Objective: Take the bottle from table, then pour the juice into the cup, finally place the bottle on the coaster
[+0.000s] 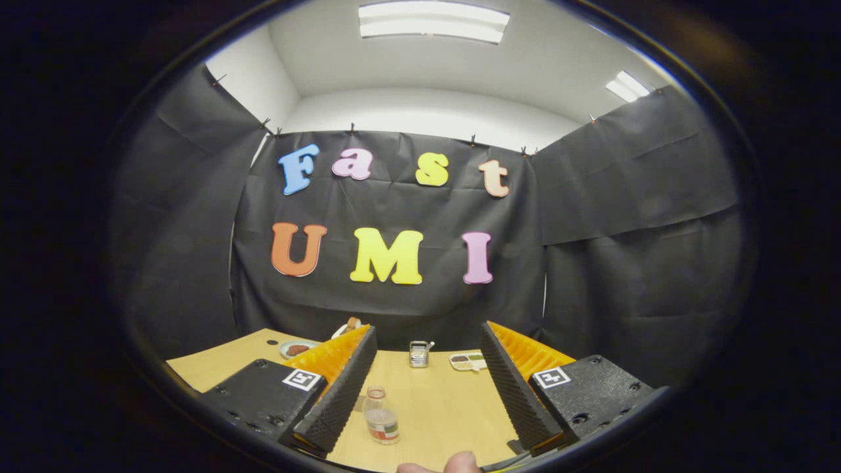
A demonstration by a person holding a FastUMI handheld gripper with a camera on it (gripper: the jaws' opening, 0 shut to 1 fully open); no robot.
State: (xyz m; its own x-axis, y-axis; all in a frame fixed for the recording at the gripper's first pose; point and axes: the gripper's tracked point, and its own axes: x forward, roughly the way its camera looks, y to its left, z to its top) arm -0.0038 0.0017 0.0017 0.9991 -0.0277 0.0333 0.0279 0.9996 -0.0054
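The gripper (427, 374) was held above the table (447, 407) with its fingers spread wide apart and nothing between the pads. Far beyond the fingers, near the booth's wall, a small metal grater (418, 353) was seen standing, with a tray (468, 361) just beside it. A dish (297, 349) lay partly hidden behind one finger. The bottle (381, 416) was found upright on the table, ahead of the fingers and close to one of them, untouched. It was clear, uncapped, and banded by a label near its base. A fingertip (460, 463) showed at the near edge.
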